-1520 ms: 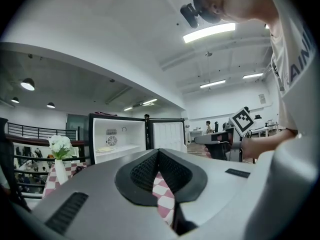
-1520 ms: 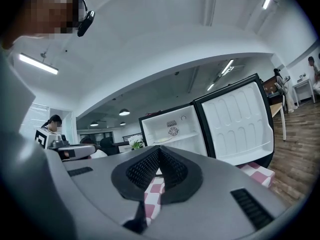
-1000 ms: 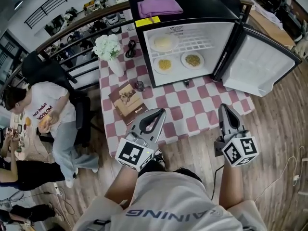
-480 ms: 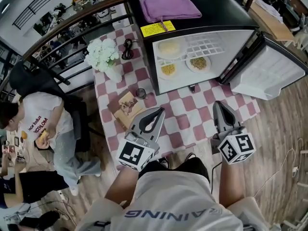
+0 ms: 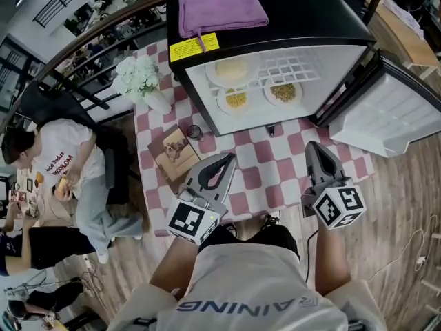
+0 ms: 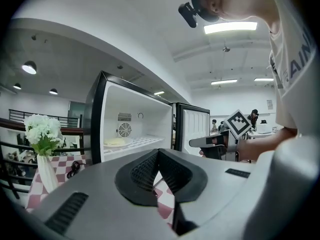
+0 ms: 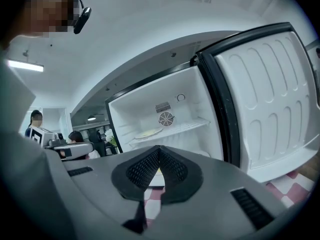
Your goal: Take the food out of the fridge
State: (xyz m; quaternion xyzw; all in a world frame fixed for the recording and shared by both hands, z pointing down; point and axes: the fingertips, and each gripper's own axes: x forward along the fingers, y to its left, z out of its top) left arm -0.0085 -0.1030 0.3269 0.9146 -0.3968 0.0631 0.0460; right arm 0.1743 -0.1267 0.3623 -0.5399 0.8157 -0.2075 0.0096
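Observation:
A black mini fridge (image 5: 275, 19) stands open on the checked table (image 5: 275, 167). On its upper shelf sits a plate of pale food (image 5: 231, 69). Below lie a plate of yellow food (image 5: 236, 100) and a plate of brownish food (image 5: 282, 92). My left gripper (image 5: 226, 158) is shut and empty over the table, short of the fridge's left side. My right gripper (image 5: 313, 147) is also shut and empty, in front of the fridge's right side. The left gripper view shows the closed left gripper (image 6: 158, 152) facing the pale plate (image 6: 116, 142). In the right gripper view the shut right gripper (image 7: 159, 148) faces the same shelf plate (image 7: 147, 132).
The fridge door (image 5: 393, 109) swings out to the right. A purple cloth (image 5: 222, 9) lies on the fridge top. A vase of white flowers (image 5: 141, 78), a small glass (image 5: 195, 131) and a book (image 5: 173, 154) occupy the table's left part. A person (image 5: 62, 164) sits at the left.
Both grippers have moved forward over the table towards the fridge, still shut. The fridge now looks larger and nearer in the head view.

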